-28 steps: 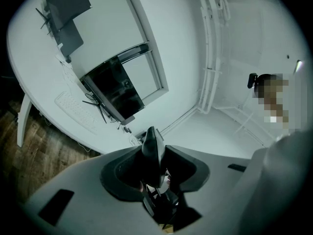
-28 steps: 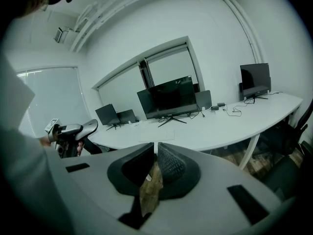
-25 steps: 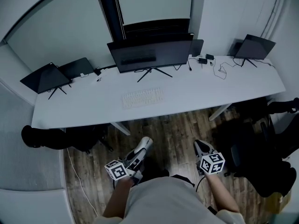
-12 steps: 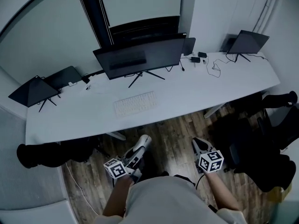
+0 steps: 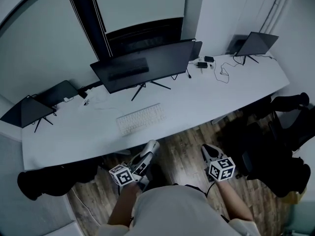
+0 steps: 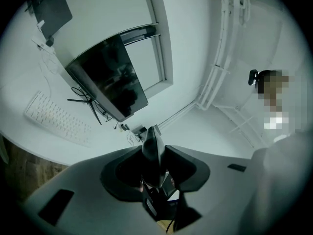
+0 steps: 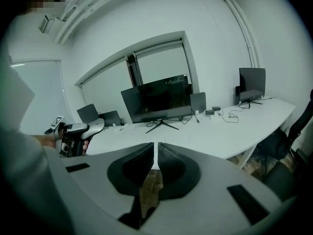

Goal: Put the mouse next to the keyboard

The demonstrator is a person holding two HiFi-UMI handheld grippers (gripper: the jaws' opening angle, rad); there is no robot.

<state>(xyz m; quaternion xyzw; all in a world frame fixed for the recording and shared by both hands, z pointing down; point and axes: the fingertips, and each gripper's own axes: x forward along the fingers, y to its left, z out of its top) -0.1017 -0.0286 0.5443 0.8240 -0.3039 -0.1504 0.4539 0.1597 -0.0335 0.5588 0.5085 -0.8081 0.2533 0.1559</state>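
Note:
A white keyboard (image 5: 141, 118) lies on the long white desk (image 5: 221, 95) in front of the big black monitor (image 5: 142, 65); the left gripper view also shows the keyboard (image 6: 56, 119). My left gripper (image 5: 151, 146) hovers over the wooden floor short of the desk's front edge. Its jaws are shut on a dark narrow thing, apparently the mouse (image 6: 152, 146), seen edge-on. My right gripper (image 5: 206, 150) is level with it to the right, also short of the desk. Its jaws (image 7: 156, 148) are shut with nothing between them.
Small dark screens stand at the desk's left end (image 5: 24, 109) and right end (image 5: 256, 42). Cables and adapters (image 5: 209, 63) lie behind the monitor's right side. Black chairs (image 5: 275, 156) crowd the floor at right, and a dark bulk (image 5: 44, 183) sits under the desk at left.
The desk and keyboard have come closer and slid toward the lower left of the head view. Both grippers keep their places in the view, and their jaws look the same.

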